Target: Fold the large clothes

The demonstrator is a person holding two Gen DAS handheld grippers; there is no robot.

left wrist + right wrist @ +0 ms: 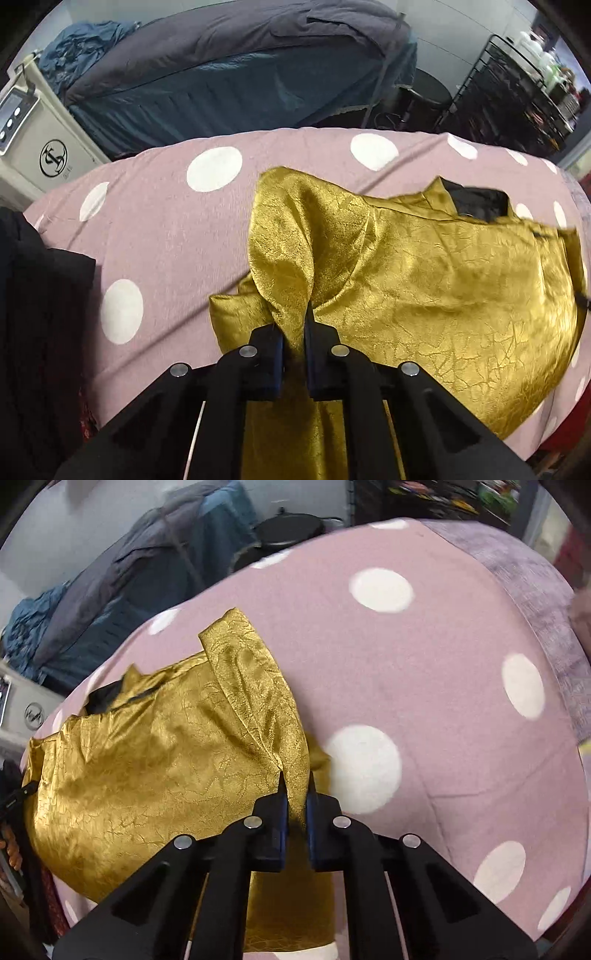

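A shiny gold garment (436, 280) with a black collar (476, 203) lies on a pink spread with white dots (159, 229). In the left wrist view my left gripper (295, 314) is shut on a raised fold of the gold cloth at the garment's left side. The right wrist view shows the same gold garment (147, 760) on the pink spread (443, 686). There my right gripper (295, 779) is shut on a lifted strip of gold cloth at the garment's right edge. More gold fabric hangs below both grippers.
A second bed with dark grey and teal covers (229, 59) stands beyond the spread. A white appliance (37, 147) sits at the left, a black wire rack (517, 96) at the right. Dark clothing (37, 314) lies at the spread's left edge.
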